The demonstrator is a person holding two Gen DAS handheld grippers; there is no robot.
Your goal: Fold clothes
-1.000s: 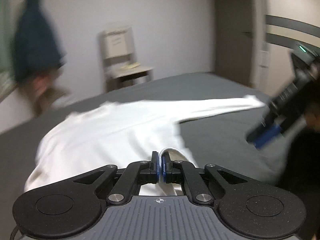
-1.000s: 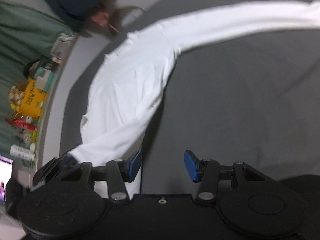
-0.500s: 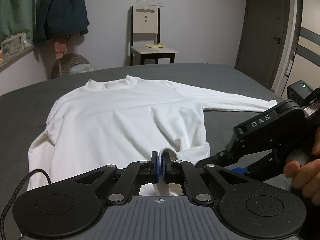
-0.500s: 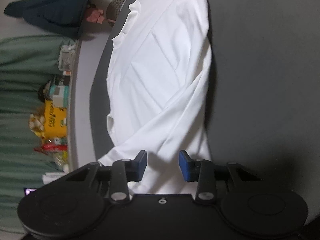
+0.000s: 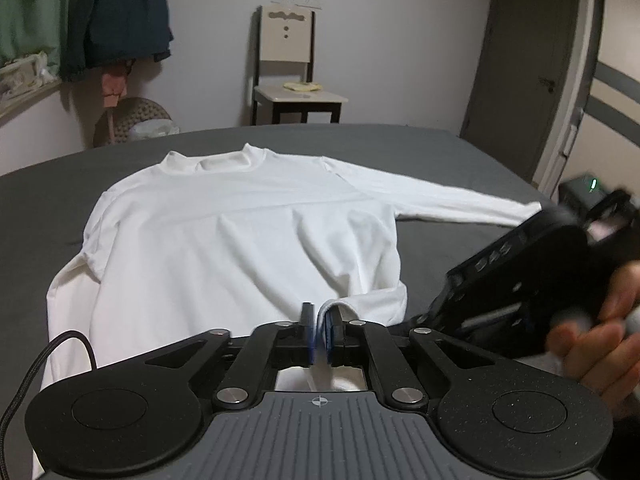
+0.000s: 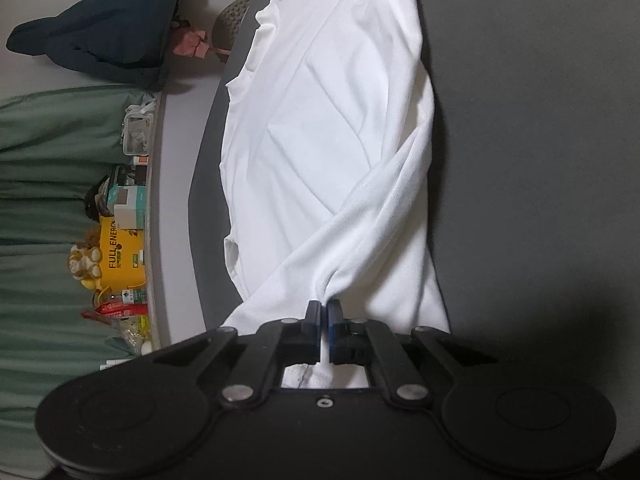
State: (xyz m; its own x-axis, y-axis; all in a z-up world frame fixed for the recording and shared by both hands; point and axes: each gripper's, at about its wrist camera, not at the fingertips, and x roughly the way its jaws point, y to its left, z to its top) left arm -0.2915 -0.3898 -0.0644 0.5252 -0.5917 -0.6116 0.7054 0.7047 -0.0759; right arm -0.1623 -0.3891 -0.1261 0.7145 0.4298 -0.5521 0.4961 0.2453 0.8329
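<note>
Gripping the near hem, the left gripper (image 5: pixel 319 332) was clamped on the white shirt (image 5: pixel 240 240); the right gripper (image 6: pixel 324 330) pinched the same hem further right. The shirt lay flat on the grey bed (image 5: pixel 440 152), its long axis running straight away toward the collar (image 5: pixel 218 160). One sleeve (image 5: pixel 440 200) extended right. Bare bed surrounded every edge.

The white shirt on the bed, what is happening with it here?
A person is folding a white long-sleeved shirt that lies spread on a grey bed. The left gripper is shut on the shirt's near hem. The right gripper is also shut on the fabric, near the lower right corner, where the cloth bunches. One sleeve lies stretched out to the side. No fold is made yet.
</note>
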